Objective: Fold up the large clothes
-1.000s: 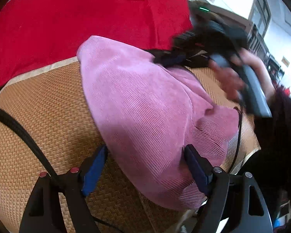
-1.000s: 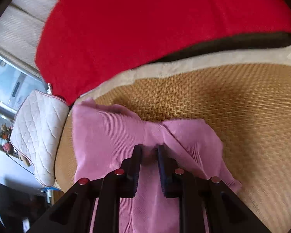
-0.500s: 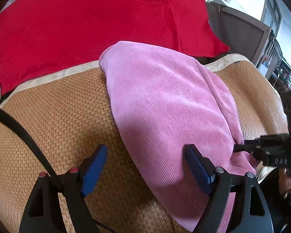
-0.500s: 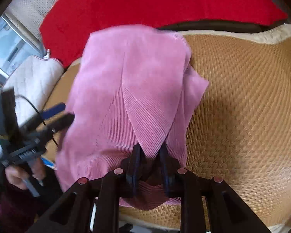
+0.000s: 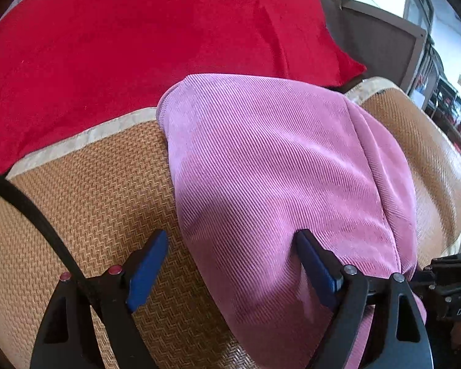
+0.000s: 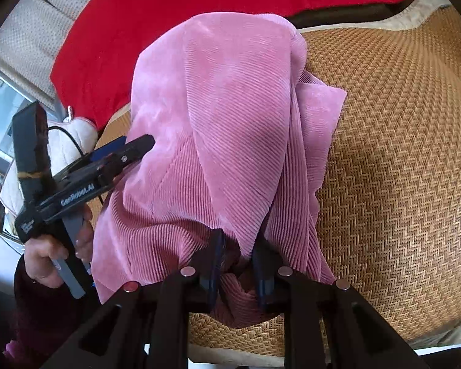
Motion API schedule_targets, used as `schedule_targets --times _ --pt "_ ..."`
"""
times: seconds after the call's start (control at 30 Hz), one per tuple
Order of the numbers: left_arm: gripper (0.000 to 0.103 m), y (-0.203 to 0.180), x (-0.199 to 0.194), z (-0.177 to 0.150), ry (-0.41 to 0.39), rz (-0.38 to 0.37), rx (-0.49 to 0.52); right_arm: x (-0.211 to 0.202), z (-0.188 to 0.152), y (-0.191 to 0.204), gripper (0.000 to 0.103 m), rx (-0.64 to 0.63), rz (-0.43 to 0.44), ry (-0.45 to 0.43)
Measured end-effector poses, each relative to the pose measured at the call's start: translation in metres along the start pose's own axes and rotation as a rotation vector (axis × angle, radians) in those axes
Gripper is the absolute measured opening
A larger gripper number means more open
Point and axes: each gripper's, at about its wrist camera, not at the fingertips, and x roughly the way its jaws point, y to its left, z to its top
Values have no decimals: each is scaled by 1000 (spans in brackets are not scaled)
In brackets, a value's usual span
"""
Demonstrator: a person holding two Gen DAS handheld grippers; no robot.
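We judge the fold partly done: the pink ribbed corduroy garment (image 5: 276, 178) lies doubled lengthwise on the tan woven mat (image 5: 86, 203), its far end touching the red plush blanket (image 5: 144, 40). On the left, the left gripper (image 5: 230, 264) stands wide apart, empty, straddling the cloth's edge. On the right, the right gripper (image 6: 238, 264) is clamped on the near hem. Layers sit uneven; at least one fold and smoothing remain.

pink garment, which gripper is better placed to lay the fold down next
Right: the right gripper is shut on the pink garment, while the left gripper is open, holding nothing.
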Motion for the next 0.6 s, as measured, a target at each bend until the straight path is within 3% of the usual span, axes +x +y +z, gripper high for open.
schedule_targets --times 0.1,0.17,0.27,0.43,0.6 --pt "86 5 -17 -4 -10 -25 -40 -11 6 3 22 -20 7 12" --pt "86 11 -29 -10 -18 -89 -66 -26 12 4 22 -45 0 0" --pt "86 20 -39 -17 -31 -189 -119 -55 25 11 24 -85 -3 -106" --pt "86 12 -31 -26 -2 -97 -86 -66 65 26 25 -110 -26 -219" --pt "86 -3 -33 -30 -43 -5 1 -11 108 22 26 -75 -47 -130"
